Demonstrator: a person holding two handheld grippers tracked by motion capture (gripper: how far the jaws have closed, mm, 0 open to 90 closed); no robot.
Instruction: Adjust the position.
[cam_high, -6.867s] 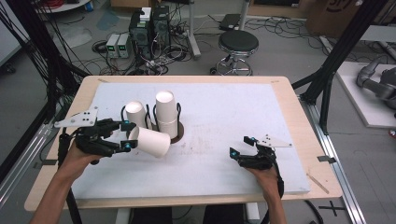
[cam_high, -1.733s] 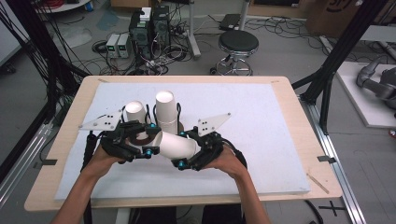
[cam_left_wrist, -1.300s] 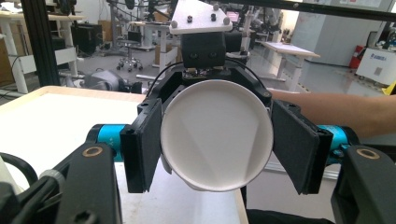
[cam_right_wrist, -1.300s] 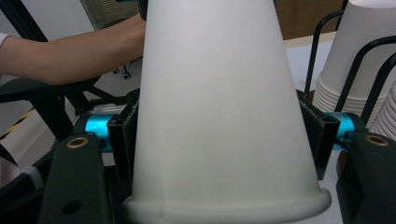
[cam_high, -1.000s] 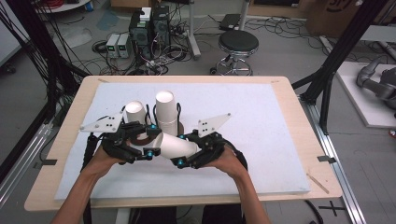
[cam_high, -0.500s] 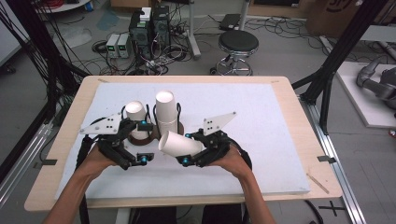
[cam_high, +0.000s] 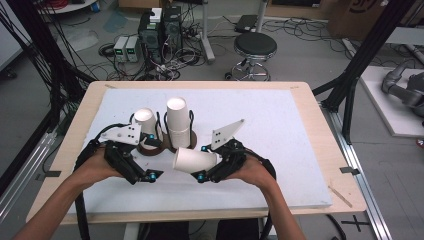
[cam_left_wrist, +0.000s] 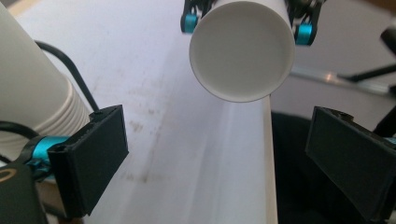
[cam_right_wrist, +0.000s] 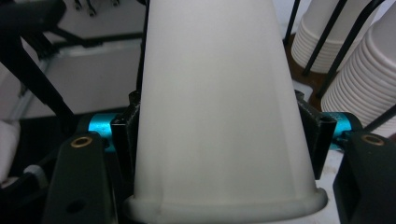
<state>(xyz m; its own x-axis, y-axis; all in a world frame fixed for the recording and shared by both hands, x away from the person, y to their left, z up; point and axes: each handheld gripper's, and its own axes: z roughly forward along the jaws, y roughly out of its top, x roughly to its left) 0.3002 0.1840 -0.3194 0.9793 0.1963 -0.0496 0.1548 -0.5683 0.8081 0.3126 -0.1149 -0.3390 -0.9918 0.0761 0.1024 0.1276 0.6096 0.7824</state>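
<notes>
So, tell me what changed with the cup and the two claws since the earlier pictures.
The paper cup passed from the left claw to the right claw. About seven seconds ago the left one held it alone; then both gripped it. The left claw's jaws have just been opening, with nothing between them, and it has drawn back toward the left. The right claw stays clamped on the cup. The two cup stacks in their holders have not moved.

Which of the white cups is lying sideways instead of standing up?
The single paper cup held in the right gripper, up off the table. It points sideways toward the open left gripper. The two cup stacks behind stand upright in their holders.
</notes>
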